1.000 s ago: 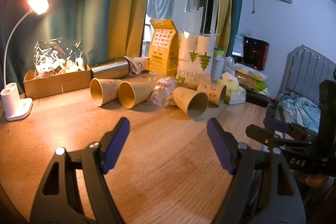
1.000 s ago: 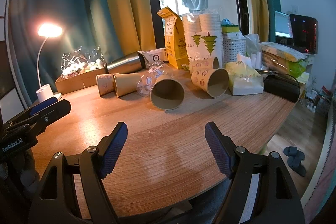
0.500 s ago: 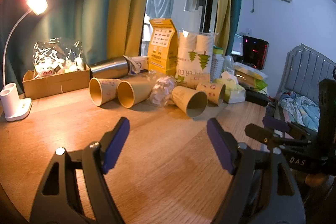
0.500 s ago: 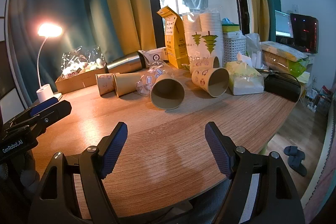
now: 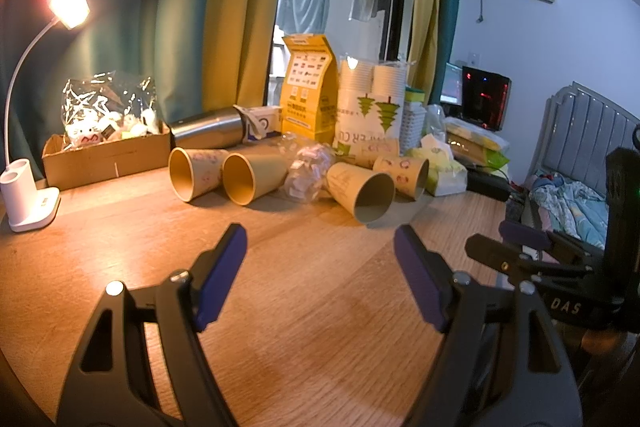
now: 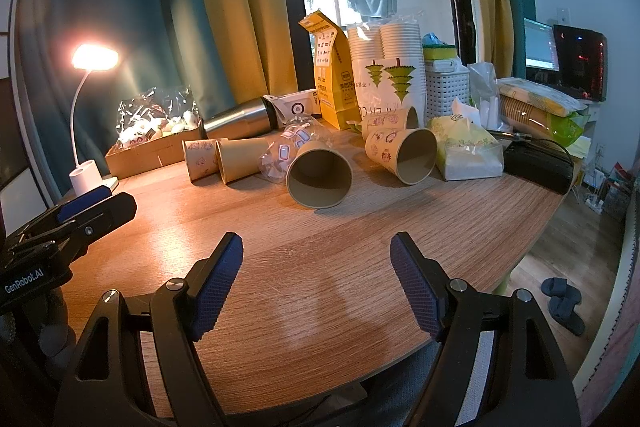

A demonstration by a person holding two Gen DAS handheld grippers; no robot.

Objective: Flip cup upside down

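Several paper cups lie on their sides on the wooden table (image 6: 320,267), mouths toward me. The nearest plain cup (image 6: 319,173) also shows in the left wrist view (image 5: 362,193). A printed cup (image 6: 402,155) lies to its right. Two more cups (image 5: 196,173) (image 5: 250,177) lie at the left. My left gripper (image 5: 320,251) is open and empty, well short of the cups. My right gripper (image 6: 316,259) is open and empty, just short of the plain cup. Each gripper shows at the edge of the other's view.
A lit desk lamp (image 5: 28,195) stands at the left. Behind the cups are a cardboard box (image 5: 106,157), a steel flask (image 5: 208,133), a yellow carton (image 5: 308,91), stacked cups in a sleeve (image 6: 386,71), a tissue pack (image 6: 466,149) and a black pouch (image 6: 538,167).
Both grippers have crept slightly toward the cups. Nothing on the table has moved.
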